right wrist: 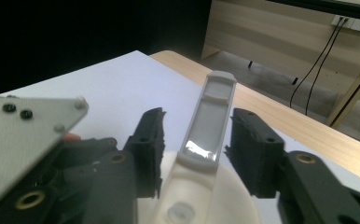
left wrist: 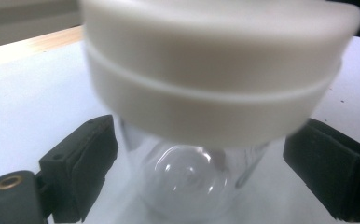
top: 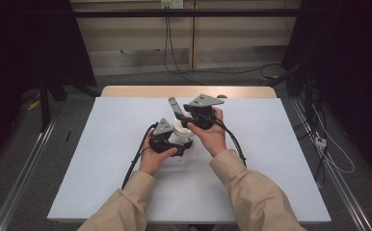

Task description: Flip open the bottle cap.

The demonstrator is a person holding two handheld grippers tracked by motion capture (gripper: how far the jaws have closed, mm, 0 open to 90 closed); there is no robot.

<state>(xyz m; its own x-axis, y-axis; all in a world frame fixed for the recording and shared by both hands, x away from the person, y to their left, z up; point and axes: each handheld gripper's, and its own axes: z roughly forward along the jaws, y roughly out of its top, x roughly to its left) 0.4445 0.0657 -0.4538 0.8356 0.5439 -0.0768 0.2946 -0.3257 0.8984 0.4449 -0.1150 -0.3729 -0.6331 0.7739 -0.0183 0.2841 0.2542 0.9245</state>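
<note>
Near the middle of the tabletop (top: pixel 126 144), somewhat toward its far edge, stands one clear jar (left wrist: pixel 187 179) with a white lid (left wrist: pixel 215 79), and both claws work on it. One flip-up tab (right wrist: pixel 211 121) on that lid stands raised, pointing toward the far edge. The left gripper (top: pixel 181 144) has its jaws on either side of the jar's glass body; in the left gripper view a gap shows on each side, so they stand narrowly apart and grip nothing. The right gripper (right wrist: pixel 194 140) straddles the raised tab from above, jaws parted about halfway, its pads (right wrist: pixel 250 149) clear of the plastic. My reading is that lifting the tab is done and both claws have let go. The lid sits seated on the jar, so unscrewing or pouring would be left. Counted: one jar, one lid, one tab, two grippers, two hands.
</note>
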